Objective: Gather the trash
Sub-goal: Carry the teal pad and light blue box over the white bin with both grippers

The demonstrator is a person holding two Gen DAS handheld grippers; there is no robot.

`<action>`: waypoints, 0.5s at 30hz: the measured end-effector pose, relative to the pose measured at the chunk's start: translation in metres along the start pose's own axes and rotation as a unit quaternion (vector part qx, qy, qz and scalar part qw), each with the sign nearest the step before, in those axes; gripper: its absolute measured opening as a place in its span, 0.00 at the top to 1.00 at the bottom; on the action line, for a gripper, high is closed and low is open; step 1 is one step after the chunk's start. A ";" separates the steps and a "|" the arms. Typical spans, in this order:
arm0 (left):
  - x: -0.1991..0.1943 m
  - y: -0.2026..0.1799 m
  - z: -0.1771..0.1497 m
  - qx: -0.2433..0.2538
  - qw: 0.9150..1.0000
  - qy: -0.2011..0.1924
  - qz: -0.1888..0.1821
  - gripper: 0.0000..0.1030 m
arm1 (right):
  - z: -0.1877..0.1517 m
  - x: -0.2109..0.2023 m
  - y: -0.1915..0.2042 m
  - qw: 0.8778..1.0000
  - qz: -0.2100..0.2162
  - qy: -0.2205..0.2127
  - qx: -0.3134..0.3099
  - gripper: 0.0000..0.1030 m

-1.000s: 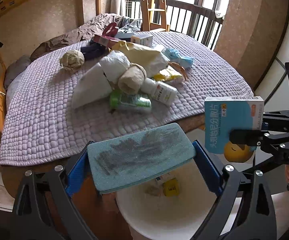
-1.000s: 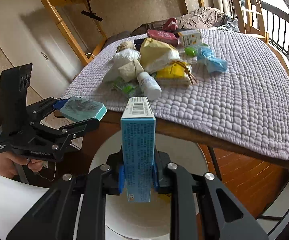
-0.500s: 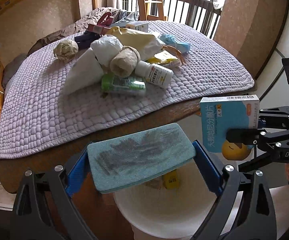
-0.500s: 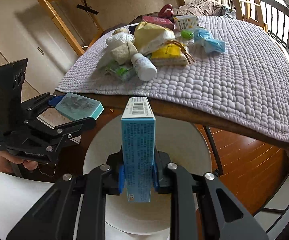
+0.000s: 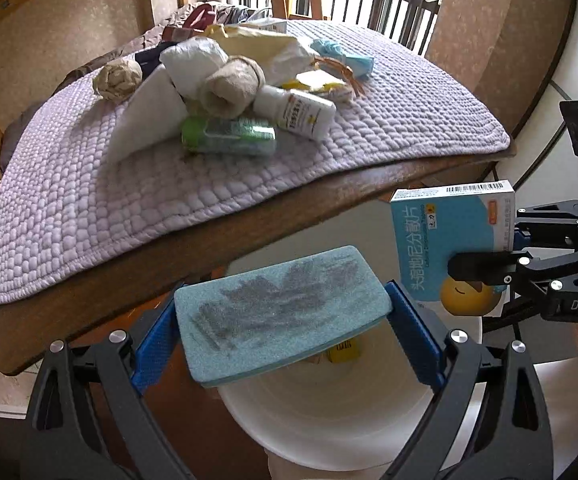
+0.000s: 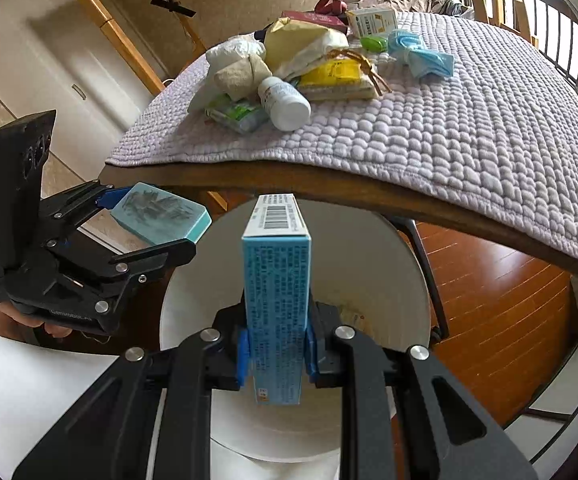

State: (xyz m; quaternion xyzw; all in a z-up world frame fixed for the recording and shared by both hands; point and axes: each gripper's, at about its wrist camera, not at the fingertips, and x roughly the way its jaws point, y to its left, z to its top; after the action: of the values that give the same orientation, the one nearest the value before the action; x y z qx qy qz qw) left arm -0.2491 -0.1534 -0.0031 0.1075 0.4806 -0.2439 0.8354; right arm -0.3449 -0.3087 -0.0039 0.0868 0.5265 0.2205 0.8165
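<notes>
My left gripper point(image 5: 285, 344) is shut on a teal sponge point(image 5: 281, 312) and holds it over the white bin point(image 5: 329, 412); the sponge also shows in the right wrist view point(image 6: 161, 216). My right gripper point(image 6: 276, 354) is shut on a blue medicine box point(image 6: 276, 304), held upright over the bin point(image 6: 369, 264); the box also shows in the left wrist view point(image 5: 449, 240). A pile of trash lies on the quilted table: a white pill bottle point(image 5: 301, 110), a green packet point(image 5: 229, 136), a paper roll point(image 5: 231, 86), a blue mask point(image 6: 421, 58).
The lilac quilted cover point(image 5: 89, 184) lies over a wooden table whose edge point(image 5: 249, 232) overhangs the bin. The bin holds a small yellow item point(image 5: 343, 352). A crumpled paper ball point(image 5: 117, 78) sits at the table's far left. Wooden floor point(image 6: 489, 300) is at the right.
Both grippers have dropped lower and moved back from the table, so they now hang over the bin. Each keeps its hold.
</notes>
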 end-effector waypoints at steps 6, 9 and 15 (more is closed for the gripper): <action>0.007 -0.001 -0.007 0.003 1.000 0.012 0.000 0.07 | -0.001 0.008 0.002 1.000 0.001 0.007 0.003 0.79; 0.011 -0.002 -0.009 0.003 1.000 0.018 0.000 0.07 | -0.002 0.015 0.002 1.000 0.001 0.010 0.003 0.79; 0.017 -0.005 -0.013 0.004 1.000 0.025 0.000 0.07 | 0.001 0.024 0.000 1.000 0.003 0.017 0.005 0.79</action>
State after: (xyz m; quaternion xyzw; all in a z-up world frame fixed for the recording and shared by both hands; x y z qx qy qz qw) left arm -0.2541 -0.1576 -0.0244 0.1166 0.5005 -0.2430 0.8227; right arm -0.3362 -0.2974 -0.0232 0.0889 0.5410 0.2212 0.8065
